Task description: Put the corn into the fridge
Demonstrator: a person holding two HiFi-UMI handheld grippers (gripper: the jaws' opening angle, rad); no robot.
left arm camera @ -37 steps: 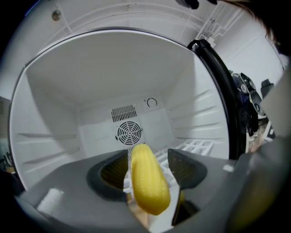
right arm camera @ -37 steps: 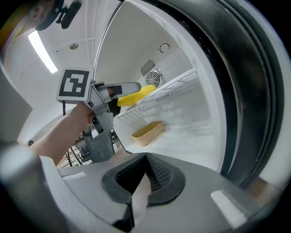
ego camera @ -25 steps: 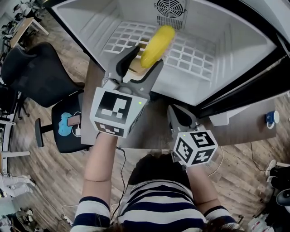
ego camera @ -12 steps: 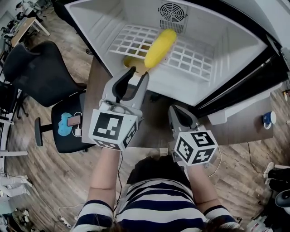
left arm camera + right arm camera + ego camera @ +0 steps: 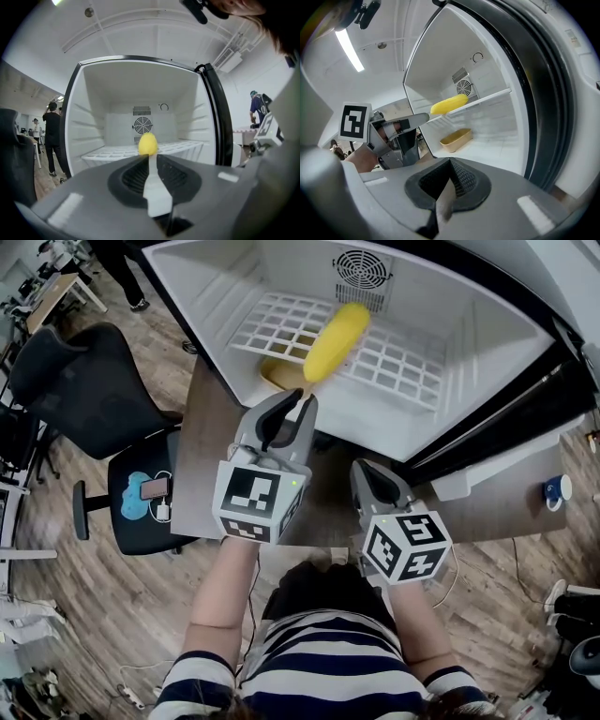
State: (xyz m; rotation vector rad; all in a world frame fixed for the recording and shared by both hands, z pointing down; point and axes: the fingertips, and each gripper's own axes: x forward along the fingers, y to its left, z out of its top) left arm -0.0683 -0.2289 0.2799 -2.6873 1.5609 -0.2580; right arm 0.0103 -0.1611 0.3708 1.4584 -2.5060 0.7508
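Observation:
The yellow corn (image 5: 336,341) lies on the white wire shelf (image 5: 403,367) inside the open fridge; it also shows as the corn (image 5: 148,144) end-on and the corn (image 5: 448,104) from the side. My left gripper (image 5: 298,401) is just outside the fridge's front edge, below the corn and apart from it, jaws shut with nothing in them; its tips (image 5: 149,159) point at the cob. My right gripper (image 5: 370,474) hangs lower, over the table, also shut and empty (image 5: 450,161).
A tan oblong dish (image 5: 279,374) sits on the fridge floor under the shelf. The fridge's dark door seal (image 5: 497,418) runs at the right. A wooden table (image 5: 202,446), a black chair (image 5: 84,399) and a blue cup (image 5: 558,487) stand around. A person (image 5: 51,136) stands at the left.
My left gripper has drawn back out of the fridge and its jaws have gone from open to shut. The corn stays on the shelf. The right gripper has barely moved.

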